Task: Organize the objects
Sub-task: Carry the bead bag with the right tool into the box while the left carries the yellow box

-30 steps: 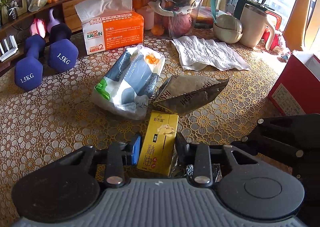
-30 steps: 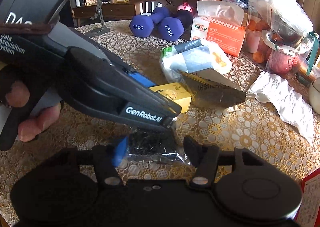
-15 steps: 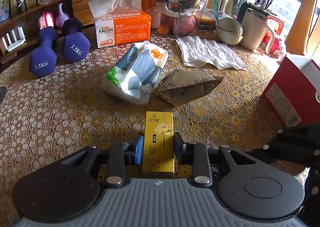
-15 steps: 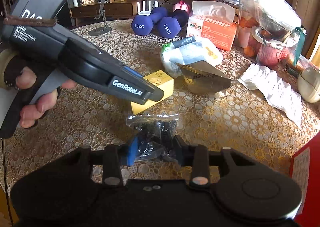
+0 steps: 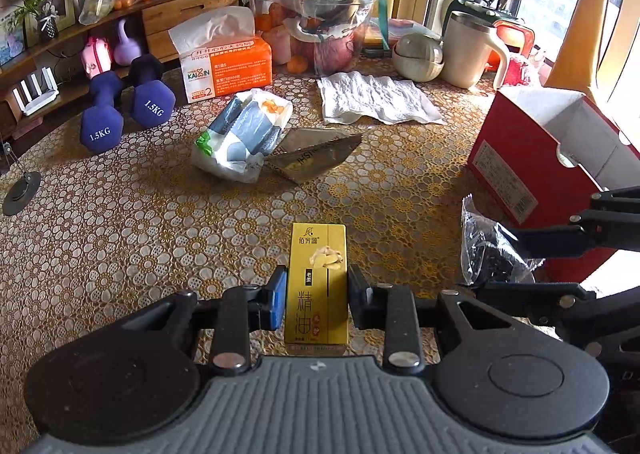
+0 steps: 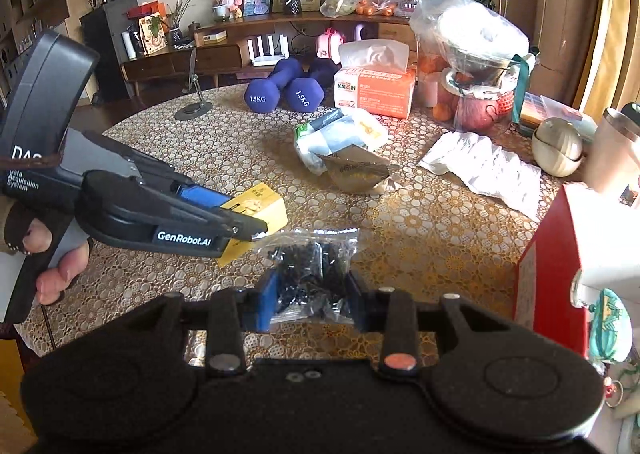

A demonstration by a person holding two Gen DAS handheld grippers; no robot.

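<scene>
- The left hand-held gripper [image 5: 317, 299] is being kept closed to a narrow gap on a small yellow rectangular carton with printed characters [image 5: 317, 286]; both pads are being pressed against its long sides.
- The yellow carton is being held clear above the tabletop covered in a gold and white floral lace cloth [image 5: 140, 222], with its printed face turned up toward the left wrist camera.
- The right hand-held gripper [image 6: 311, 299] is being kept closed on a clear plastic bag filled with small black pieces [image 6: 310, 272]; the blue pad [image 6: 265, 304] and the opposite pad are being pressed into the bag's lower part.
- The bag's upper part is being left free above the pads, and the bag is being held just beside the yellow carton in the right wrist view.
- The left device is being gripped by a person's hand [image 6: 52, 258], seen at the left edge of the right wrist view.
- A red cardboard box with an open top and white interior [image 5: 548, 150] is being seen on the tabletop at the right, near the bag.
- A white plastic packet with grey and green print [image 5: 240, 134] and a brown foil pouch [image 5: 312, 158] are being left touching each other at mid-table, well apart from both held items.
- Two purple dumbbells [image 5: 128, 110] and an orange tissue pack [image 5: 226, 64] are being seen toward the far edge.
</scene>
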